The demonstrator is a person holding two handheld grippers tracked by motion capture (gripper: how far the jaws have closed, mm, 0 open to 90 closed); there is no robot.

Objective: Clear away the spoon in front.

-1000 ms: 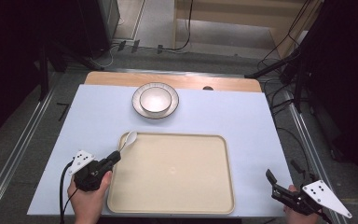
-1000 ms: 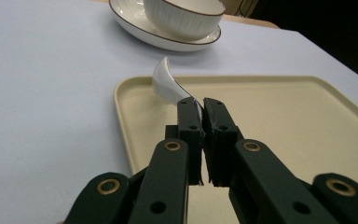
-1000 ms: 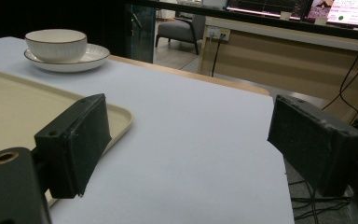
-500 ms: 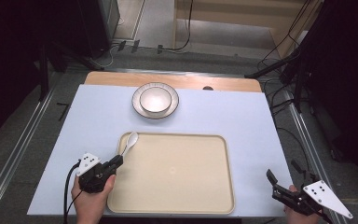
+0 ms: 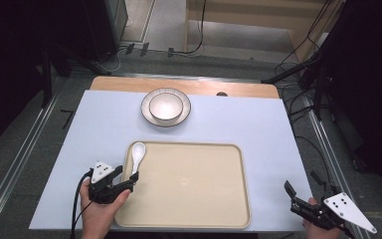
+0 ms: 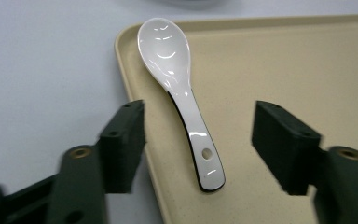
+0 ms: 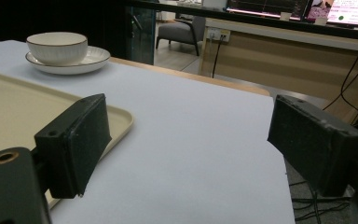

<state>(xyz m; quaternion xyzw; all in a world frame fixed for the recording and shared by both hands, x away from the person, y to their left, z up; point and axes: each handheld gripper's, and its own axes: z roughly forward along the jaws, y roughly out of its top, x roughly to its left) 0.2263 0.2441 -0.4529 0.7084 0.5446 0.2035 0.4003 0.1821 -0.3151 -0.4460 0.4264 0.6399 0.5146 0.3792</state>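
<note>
The tray [image 5: 189,189] sits at the table's [image 5: 258,129] near edge; its bare middle and right lie open to a gripper. A spoon [image 5: 137,155] lies along the tray's left rim at its far left corner. Toward the far edge, bowl [image 5: 165,105] on saucer [image 5: 151,117] blocks the centre, seemingly well apart from the tray.

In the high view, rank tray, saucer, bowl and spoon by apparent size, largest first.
1. tray
2. saucer
3. bowl
4. spoon, roughly as long as the bowl is wide but much slimmer
</note>
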